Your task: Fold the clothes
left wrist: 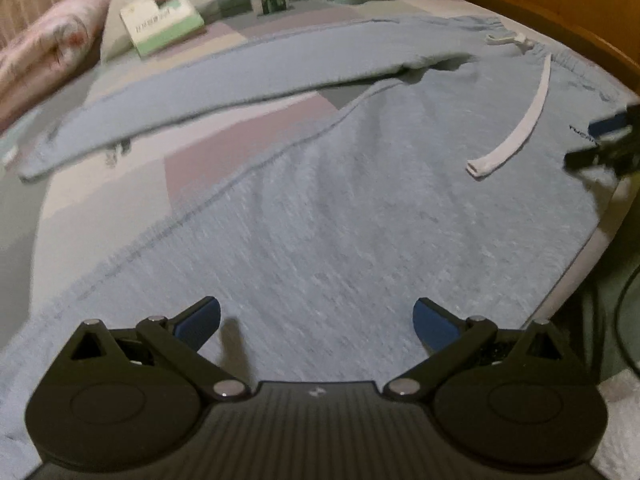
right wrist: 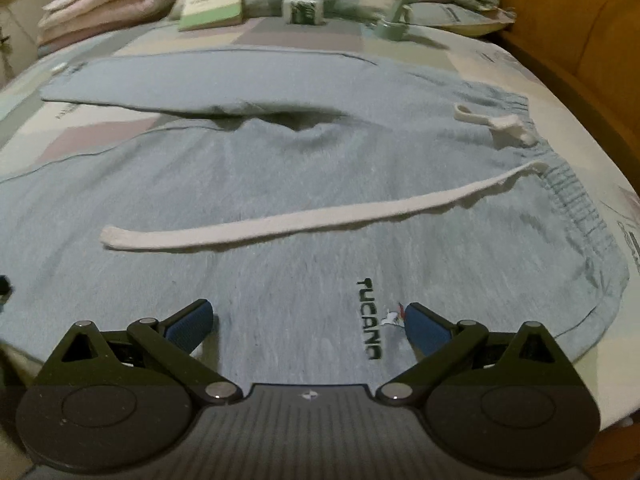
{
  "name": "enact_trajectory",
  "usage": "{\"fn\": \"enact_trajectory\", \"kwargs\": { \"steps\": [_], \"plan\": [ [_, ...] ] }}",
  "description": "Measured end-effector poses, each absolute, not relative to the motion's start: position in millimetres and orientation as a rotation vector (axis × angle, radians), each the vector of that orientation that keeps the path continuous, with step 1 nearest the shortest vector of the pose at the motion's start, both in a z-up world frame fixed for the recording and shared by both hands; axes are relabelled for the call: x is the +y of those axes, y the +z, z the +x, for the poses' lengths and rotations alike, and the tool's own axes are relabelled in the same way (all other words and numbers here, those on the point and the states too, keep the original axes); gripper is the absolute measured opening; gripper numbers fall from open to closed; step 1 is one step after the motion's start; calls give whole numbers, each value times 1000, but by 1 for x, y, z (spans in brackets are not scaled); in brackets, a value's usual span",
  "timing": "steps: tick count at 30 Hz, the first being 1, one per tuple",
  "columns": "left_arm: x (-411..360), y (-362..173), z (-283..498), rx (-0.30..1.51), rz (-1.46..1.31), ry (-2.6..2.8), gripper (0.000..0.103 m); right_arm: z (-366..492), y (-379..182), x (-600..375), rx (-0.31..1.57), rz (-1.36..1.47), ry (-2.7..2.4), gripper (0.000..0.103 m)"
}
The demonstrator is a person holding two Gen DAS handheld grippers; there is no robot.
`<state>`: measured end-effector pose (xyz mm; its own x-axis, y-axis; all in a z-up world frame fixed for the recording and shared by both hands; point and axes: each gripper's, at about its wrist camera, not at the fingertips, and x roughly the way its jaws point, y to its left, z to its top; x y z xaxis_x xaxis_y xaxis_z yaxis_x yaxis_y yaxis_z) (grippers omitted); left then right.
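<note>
Hovering with jaws spread wide and empty, your left gripper (left wrist: 316, 320) sits over the soft, heathered blue sweatpants (left wrist: 320, 220), which lie flat on the patchwork bedspread (left wrist: 120, 200). Your right gripper (right wrist: 308, 322), equally wide and empty, hangs just short of the black printed logo (right wrist: 370, 318); beyond it lies the flat white drawstring (right wrist: 300, 220), and the gathered waistband (right wrist: 572, 200) is ahead to its right.

Soft matt knit sweatpants (right wrist: 280, 184) with a woven white drawstring (right wrist: 280, 224).
</note>
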<state>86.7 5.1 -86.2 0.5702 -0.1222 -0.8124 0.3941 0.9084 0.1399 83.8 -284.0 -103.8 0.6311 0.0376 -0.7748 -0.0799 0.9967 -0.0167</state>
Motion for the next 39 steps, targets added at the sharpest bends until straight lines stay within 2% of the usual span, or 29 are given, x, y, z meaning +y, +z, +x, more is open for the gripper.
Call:
{"fn": "enact_trajectory", "kwargs": {
  "steps": [6, 15, 20, 25, 32, 39],
  "plan": [
    [-5, -66, 91, 857, 312, -318, 102, 135, -82, -353, 807, 32, -40, 103],
    [-18, -68, 94, 852, 334, -327, 102, 174, -116, -423, 868, 231, -67, 103],
    [-21, -66, 100, 834, 338, -314, 102, 168, -85, -430, 811, 204, -83, 103],
    [-33, -64, 107, 805, 340, -334, 102, 207, -59, -440, 731, 203, -20, 103],
    [-40, -72, 114, 804, 369, -341, 102, 272, -77, -441, 765, 259, 94, 103],
    [-38, -81, 121, 823, 354, -337, 102, 309, -107, -417, 901, 219, 144, 103]
  ]
}}
